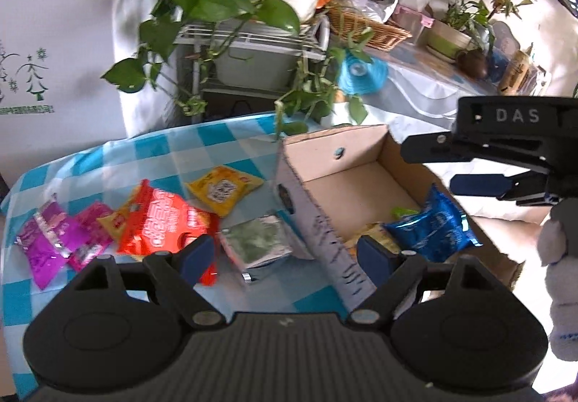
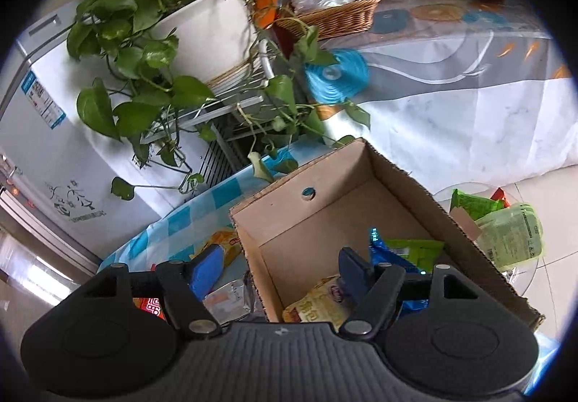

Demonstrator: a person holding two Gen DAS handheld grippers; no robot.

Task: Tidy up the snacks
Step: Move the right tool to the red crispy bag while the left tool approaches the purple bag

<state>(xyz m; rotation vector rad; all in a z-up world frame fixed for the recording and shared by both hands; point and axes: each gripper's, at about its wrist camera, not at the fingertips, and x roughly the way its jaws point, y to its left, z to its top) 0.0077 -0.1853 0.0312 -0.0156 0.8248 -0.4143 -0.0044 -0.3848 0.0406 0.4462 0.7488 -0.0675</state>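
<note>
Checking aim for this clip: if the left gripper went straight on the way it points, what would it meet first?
Most likely the silver snack packet on the checked tablecloth, between the open left gripper fingers and beside the cardboard box. Depth is unclear; it could clip the box's near wall instead.

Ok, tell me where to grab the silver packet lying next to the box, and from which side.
Take the silver packet across its near crimped edge, coming from above on the side away from the cardboard box. It lies flat on the checked cloth with its far side close against the box wall, so there is probably little room for a finger there. The left gripper hangs open just above it.
</note>
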